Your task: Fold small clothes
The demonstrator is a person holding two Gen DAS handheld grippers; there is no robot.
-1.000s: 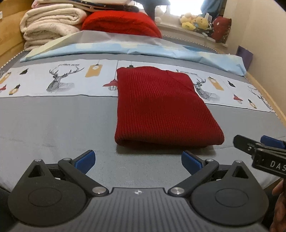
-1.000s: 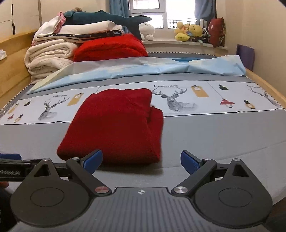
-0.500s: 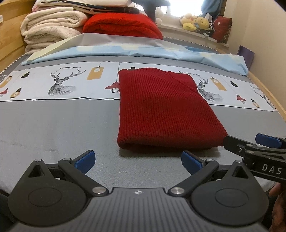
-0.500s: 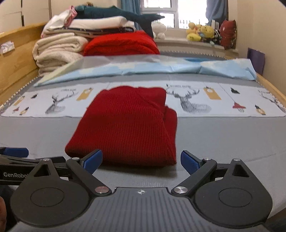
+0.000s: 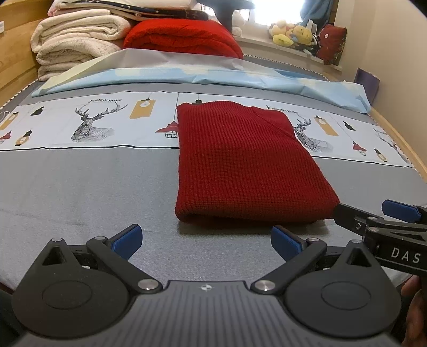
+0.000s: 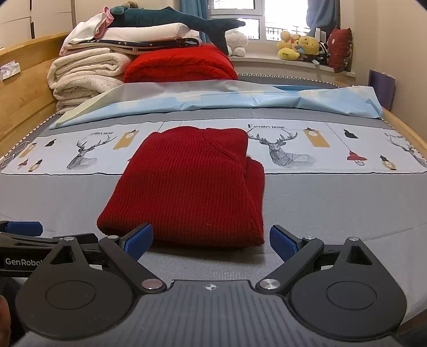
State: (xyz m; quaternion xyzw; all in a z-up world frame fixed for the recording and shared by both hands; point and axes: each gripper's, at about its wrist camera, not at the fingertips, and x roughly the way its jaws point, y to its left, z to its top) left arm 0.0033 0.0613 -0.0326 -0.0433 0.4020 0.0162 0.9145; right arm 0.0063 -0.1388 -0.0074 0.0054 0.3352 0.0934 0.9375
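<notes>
A folded red sweater lies on the bed, across the sheet's printed band reading "FASHION HOME". Both the left gripper and right gripper have fingers spread wide, holding nothing, just short of the sweater's near edge. The left view shows "DAS" on the right gripper; the right view shows "GenRobo" on the left one and a shark plush.

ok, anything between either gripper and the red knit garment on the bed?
Nothing visible. Bare grey sheet lies between the open left gripper and the folded dark red knitted garment. The right gripper, jaws open, sits at the garment's near edge, one finger overlapping it in its own view.
</notes>
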